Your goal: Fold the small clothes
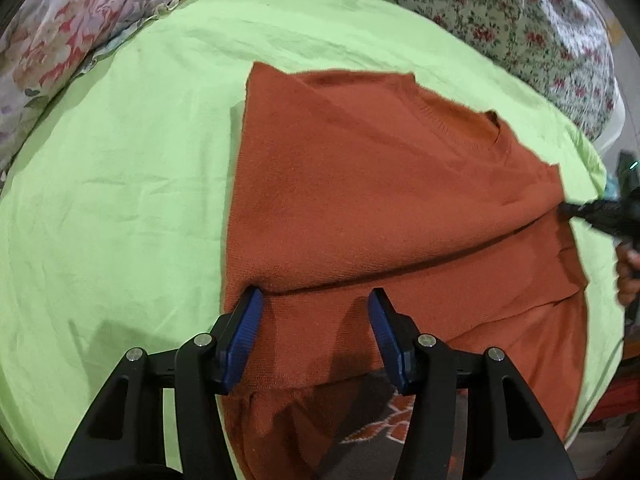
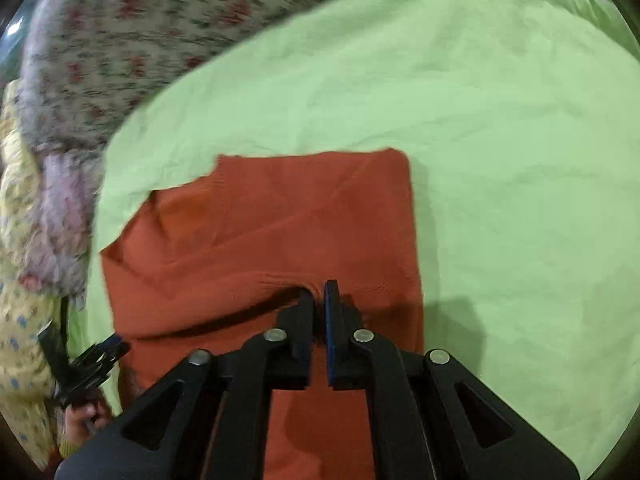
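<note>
An orange knit sweater lies partly folded on a light green sheet, neckline toward the far right. My left gripper hovers open over its near folded edge, with the blue pads apart and cloth only beneath them. At the sweater's right edge the right gripper shows as a dark tip. In the right wrist view, that right gripper has its jaws nearly together, and the sweater puckers into the pinch. The left gripper appears at the lower left.
Floral bedding piles along the back and a flowered pillow lies at the far left. A patterned rug shows below the bed's near edge. A hand holds the right gripper. Yellow patterned cloth fills the left side.
</note>
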Tool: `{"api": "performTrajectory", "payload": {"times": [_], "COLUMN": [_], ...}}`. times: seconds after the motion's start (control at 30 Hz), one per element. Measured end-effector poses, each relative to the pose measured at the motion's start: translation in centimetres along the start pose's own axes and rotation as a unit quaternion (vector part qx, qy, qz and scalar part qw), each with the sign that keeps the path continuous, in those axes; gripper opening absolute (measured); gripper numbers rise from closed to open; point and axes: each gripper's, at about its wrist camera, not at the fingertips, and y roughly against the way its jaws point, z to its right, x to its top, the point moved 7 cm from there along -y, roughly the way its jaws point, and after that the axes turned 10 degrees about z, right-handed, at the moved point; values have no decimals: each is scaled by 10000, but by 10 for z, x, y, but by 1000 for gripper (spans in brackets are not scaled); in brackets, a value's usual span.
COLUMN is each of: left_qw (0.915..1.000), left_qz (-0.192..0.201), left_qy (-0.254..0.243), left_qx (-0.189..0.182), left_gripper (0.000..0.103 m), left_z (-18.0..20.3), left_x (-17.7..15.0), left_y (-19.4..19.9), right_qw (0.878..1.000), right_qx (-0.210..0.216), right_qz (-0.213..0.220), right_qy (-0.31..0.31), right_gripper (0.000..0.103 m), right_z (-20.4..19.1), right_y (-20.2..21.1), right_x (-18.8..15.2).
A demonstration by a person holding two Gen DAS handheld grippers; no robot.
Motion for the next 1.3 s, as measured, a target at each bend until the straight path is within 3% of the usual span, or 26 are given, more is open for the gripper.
{"api": "performTrajectory", "payload": {"times": [0.1,0.17,0.2,0.23,0.33,0.47,0.63,0.67,0.7,0.73,0.8,0.87,0.97,1.13,1.3], "left_qw": [9993,9977,9971,9966,9962,9966,9977,9975,9973,9972,9973,9972,9969,9965,9956], "left_qz": [198,399,468,522,540,358,186,192,232,275,333,352,387,401,392], "left_qy": [179,318,377,448,647,741,515,437,391,357,329,299,335,302,540], "left_qx": [-279,-455,-472,-462,-239,-60,395,520,573,597,566,595,596,662,655], "left_gripper": [56,58,60,61,62,62,60,55,49,44,29,25,25,26,34], "left_z": [0,-2,-5,-9,-24,-35,-38,-39,-38,-37,-36,-37,-37,-37,-43], "left_x": [14,29,35,41,59,76,78,77,77,78,82,84,86,86,84], "left_y": [15,26,27,28,16,-15,-46,-53,-54,-54,-53,-53,-55,-57,-46], "right_qw": [9996,9998,9998,9996,9986,9980,9965,9957,9952,9951,9946,9940,9924,9960,9952], "right_qx": [-176,-9,-21,-12,67,287,305,313,324,336,388,475,427,9,-74], "right_qz": [-172,-44,12,153,383,319,259,316,381,406,365,607,939,462,572], "right_qy": [-98,-206,-216,-241,-353,-473,-734,-815,-840,-831,-891,-772,-665,-766,-791], "right_gripper": [16,31,44,47,47,47,47,46,35,6,7,7,7,6,7], "right_z": [9,12,13,17,22,12,10,10,9,8,5,0,3,29,28], "right_y": [-13,-6,-2,6,21,25,5,2,0,-1,-1,17,44,18,19], "right_x": [-10,-14,-15,-18,-25,-47,-52,-50,-47,-46,-44,-40,-39,-66,-68]}}
